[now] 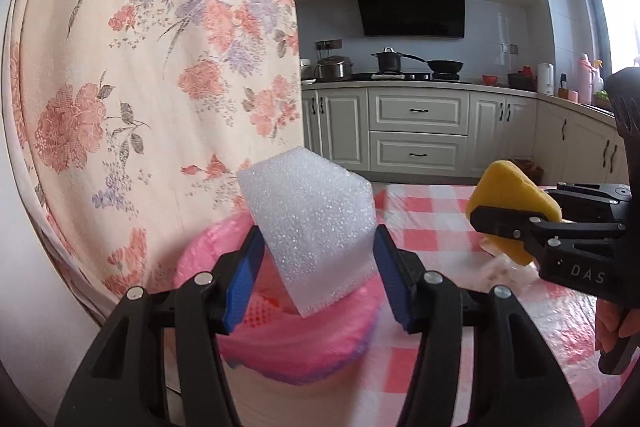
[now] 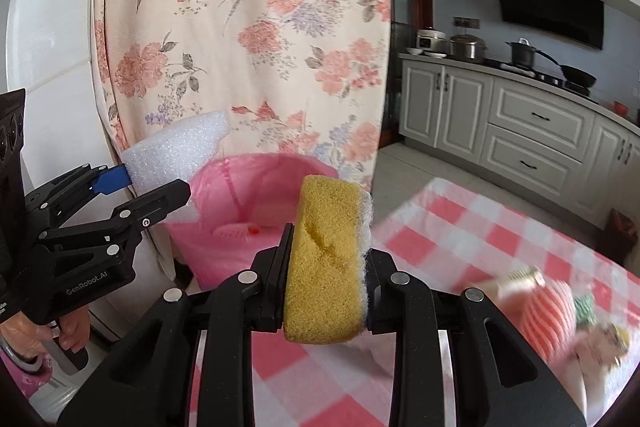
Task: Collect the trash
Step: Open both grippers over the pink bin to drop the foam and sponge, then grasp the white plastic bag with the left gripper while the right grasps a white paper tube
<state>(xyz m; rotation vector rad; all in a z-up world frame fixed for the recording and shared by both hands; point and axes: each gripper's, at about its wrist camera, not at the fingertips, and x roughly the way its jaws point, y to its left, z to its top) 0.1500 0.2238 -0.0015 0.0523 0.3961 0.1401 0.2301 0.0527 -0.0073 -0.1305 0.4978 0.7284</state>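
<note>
Left tongs (image 1: 318, 259) spread apart, blue pads (image 1: 246, 267) flanking a white foam block (image 1: 310, 227) without a firm pinch; block tilted, lower corner dipping over the mouth of a pink-lined trash bin (image 1: 304, 339) directly beneath, contact with the right pad hard to judge. From the right wrist view, same foam block (image 2: 176, 151) poised at the bin's near rim (image 2: 256, 163), left tongs (image 2: 156, 193) around it. Right tongs (image 2: 330, 267) clenched on a yellow sponge (image 2: 324, 263), white scouring layer facing right, held upright just in front of the bin and above the desk (image 2: 440, 235) with its red-and-white checked cloth. Same sponge (image 1: 514, 207) visible from the left wrist view, gripped at the side by the right tongs (image 1: 516, 231), near but apart from the foam. Blurred wrappers and small litter (image 2: 560, 311) lying on the cloth at right. Floral curtain (image 1: 160, 67) hanging just behind the bin; kitchen cabinets (image 1: 416, 131) well beyond.
</note>
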